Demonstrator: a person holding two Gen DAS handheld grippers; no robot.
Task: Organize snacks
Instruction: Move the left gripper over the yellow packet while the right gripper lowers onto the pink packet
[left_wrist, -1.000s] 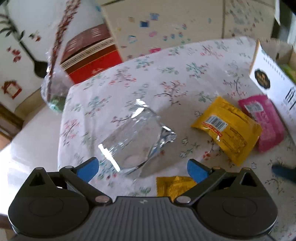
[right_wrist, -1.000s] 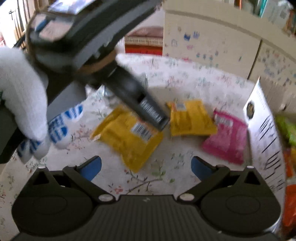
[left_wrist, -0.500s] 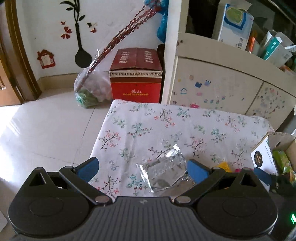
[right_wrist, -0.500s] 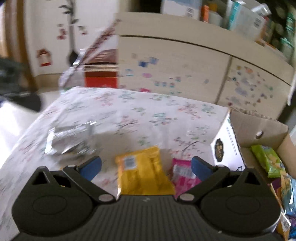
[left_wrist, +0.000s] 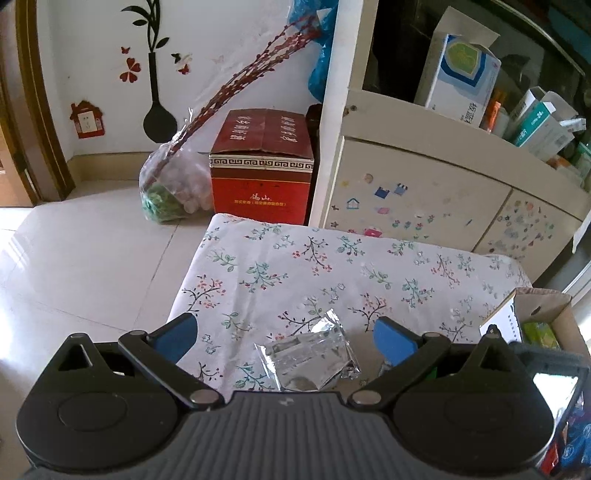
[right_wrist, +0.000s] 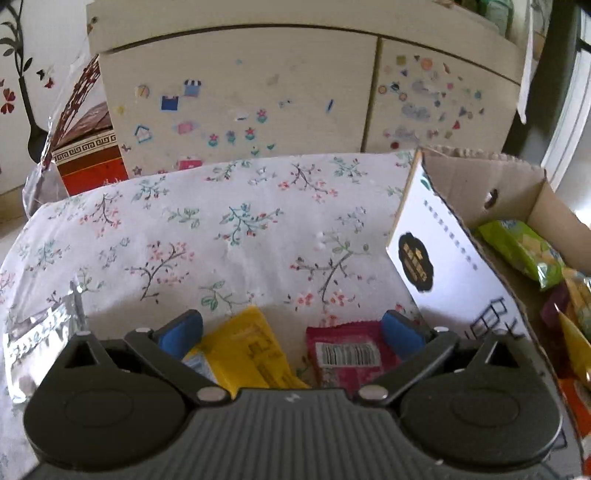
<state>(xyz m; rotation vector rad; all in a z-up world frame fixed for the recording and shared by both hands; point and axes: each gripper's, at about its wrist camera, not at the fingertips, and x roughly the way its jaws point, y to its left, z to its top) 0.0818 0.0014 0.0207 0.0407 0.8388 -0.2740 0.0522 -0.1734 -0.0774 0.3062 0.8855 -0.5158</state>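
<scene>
both are spread wide and hold nothing. the left hand-held gripper (left_wrist: 283, 334) hangs over the silver snack bag (left_wrist: 308, 356) on the tabletop (left_wrist: 258, 266). the right hand-held gripper (right_wrist: 291, 326) hangs over the yellow snack bag (right_wrist: 245, 349) and the pink snack bag (right_wrist: 347, 350), beside the cardboard box (right_wrist: 439, 251).

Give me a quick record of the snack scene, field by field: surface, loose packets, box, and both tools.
surface: floral cloth
loose packets: silver packet, yellow packet, pink packet, all lying on the cloth
box: cardboard box at right, open, green packet and others inside
left tool: open, empty
right tool: open, empty
</scene>
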